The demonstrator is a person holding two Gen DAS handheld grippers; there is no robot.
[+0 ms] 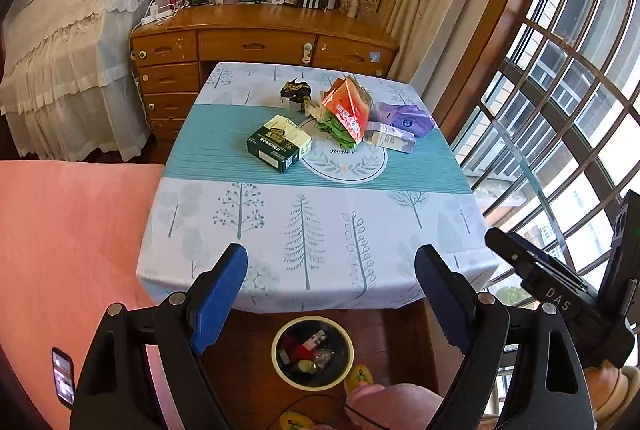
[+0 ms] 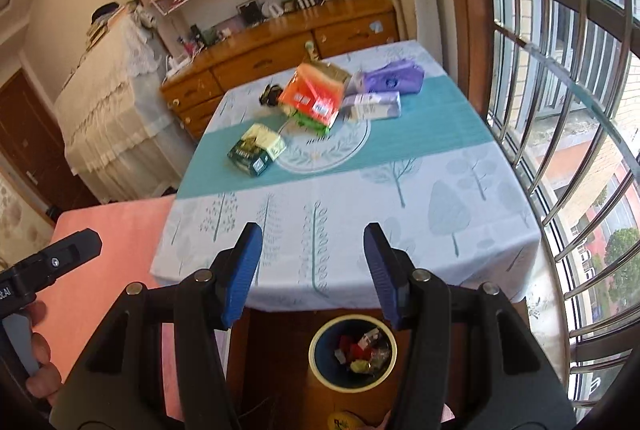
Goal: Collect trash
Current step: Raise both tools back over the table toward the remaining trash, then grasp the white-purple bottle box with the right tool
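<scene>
Cloth drapes my square surface (image 1: 320, 230), smooth and tree-printed, its near hem hanging just ahead of both claws. Beyond my left claw (image 1: 332, 266), spread wide and empty, lie crinkly trash: orange packet (image 1: 346, 106), green carton (image 1: 278, 144), purple pouch (image 1: 408, 118). My right claw (image 2: 312, 262) gapes narrower, empty. Below, between the fingers, sits a round bin (image 1: 312, 352), floor bare around it.
</scene>
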